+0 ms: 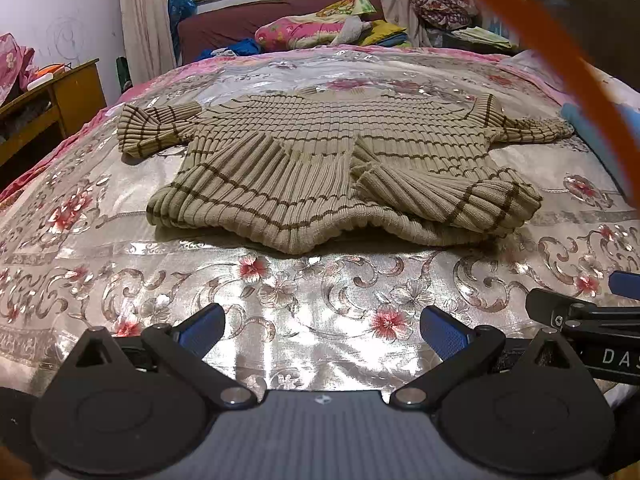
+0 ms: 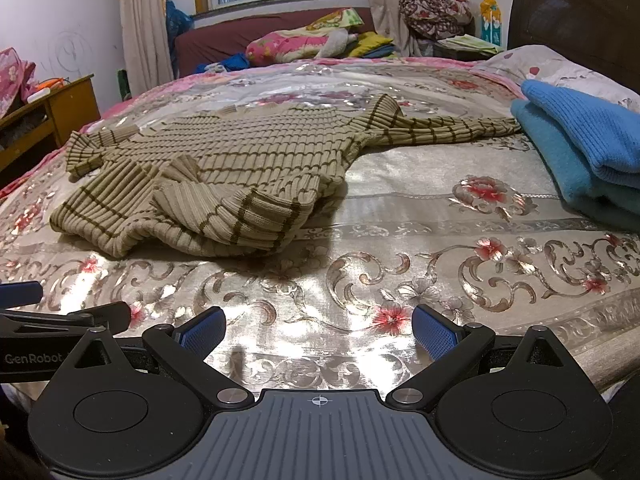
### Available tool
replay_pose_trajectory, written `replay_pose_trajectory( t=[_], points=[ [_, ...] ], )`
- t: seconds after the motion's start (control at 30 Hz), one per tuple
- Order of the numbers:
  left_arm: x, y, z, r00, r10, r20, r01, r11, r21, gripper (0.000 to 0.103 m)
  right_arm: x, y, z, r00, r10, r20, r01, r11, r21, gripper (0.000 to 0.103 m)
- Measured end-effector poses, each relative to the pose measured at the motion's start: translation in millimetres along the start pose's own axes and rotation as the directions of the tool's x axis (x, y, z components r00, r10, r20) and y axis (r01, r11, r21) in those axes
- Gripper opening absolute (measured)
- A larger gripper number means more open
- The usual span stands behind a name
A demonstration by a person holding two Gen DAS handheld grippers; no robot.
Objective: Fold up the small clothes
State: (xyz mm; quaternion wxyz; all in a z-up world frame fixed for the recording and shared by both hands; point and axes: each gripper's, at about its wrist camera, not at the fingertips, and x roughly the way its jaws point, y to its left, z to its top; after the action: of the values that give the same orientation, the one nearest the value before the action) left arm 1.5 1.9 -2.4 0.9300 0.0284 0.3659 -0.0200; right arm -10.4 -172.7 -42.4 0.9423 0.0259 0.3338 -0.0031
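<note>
- I am holding the left gripper (image 1: 322, 330) at the bottom of its frame with jaws spread wide, gripping nothing.
- The right gripper (image 2: 318, 330) is sitting low in its frame too, jaws apart and empty.
- The striped sweater (image 1: 320, 160) is lying mid-frame on the floral bedspread (image 1: 304, 292), its near hem rumpled, and bare cover is showing between it and both grippers.
- In the right view, blue folded clothes (image 2: 584, 148) are crowding the right edge, touching the sweater's sleeve tip.
</note>
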Motion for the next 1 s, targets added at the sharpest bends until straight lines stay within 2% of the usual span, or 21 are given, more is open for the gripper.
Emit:
replay_pose_trajectory(
  t=[1.0],
  points=[
    [-3.2,4.1,-0.3,1.000,0.001,0.004,-0.001,1.000,-0.009,0.103,-1.4,5.5,1.5,1.000,0.019,0.010,-0.019,1.000,-0.009,0.096]
  ],
)
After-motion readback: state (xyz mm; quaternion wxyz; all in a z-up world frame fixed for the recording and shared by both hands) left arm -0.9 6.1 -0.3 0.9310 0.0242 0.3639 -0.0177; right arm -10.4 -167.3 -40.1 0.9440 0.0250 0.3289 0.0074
